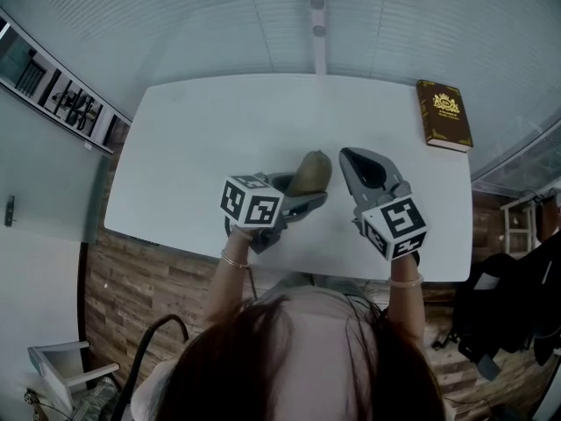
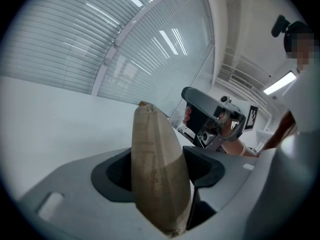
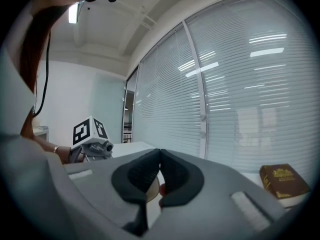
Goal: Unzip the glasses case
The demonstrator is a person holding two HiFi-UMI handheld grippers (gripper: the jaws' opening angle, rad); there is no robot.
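Observation:
The glasses case, an olive-tan soft pouch, is held above the white table. My left gripper is shut on it. In the left gripper view the case stands on edge between the wide-set jaws and points away. My right gripper is just to the right of the case, a small gap apart, with its jaws shut. In the right gripper view the pads meet, with a small reddish bit at their lower edge that I cannot identify. A sliver of the case shows behind them.
A brown book with gold print lies at the table's far right corner, also visible in the right gripper view as the book. Window blinds run beyond the far edge. A dark chair stands on the floor at the right.

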